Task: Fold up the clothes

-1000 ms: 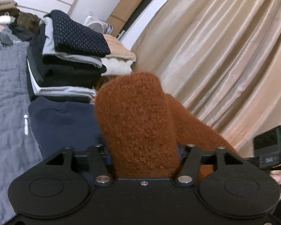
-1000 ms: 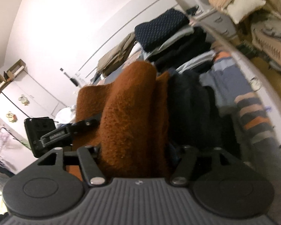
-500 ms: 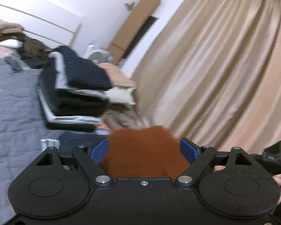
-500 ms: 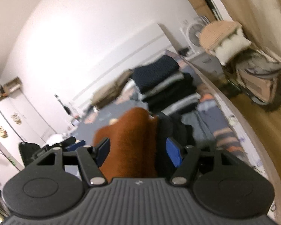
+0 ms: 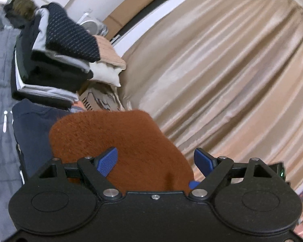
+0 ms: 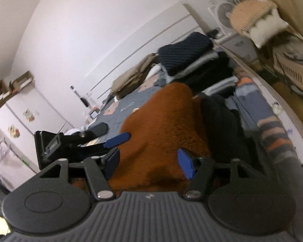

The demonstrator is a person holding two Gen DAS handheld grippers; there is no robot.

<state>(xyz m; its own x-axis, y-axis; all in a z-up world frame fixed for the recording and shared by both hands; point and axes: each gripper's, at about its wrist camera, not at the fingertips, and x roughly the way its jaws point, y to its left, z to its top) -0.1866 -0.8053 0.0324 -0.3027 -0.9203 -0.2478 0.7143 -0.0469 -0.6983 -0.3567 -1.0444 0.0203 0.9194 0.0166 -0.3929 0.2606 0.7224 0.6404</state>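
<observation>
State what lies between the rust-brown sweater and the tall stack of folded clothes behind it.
In the left wrist view, a dark navy garment lies on the grey bedspread between the rust-brown sweater and the stack of folded clothes.

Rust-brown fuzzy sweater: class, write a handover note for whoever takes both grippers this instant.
Left gripper: open, pads spread wide, not pinching anything.
Right gripper: jaws closing, with the sweater's near end between the pads; I cannot tell whether they press on it.
Rust-brown fuzzy sweater: a folded bundle lying on dark navy clothing on the grey quilted bed, in front of the tall stack of folded clothes.
Done: the sweater looks folded.
Left: probably free the right gripper, then stack the sweater.
</observation>
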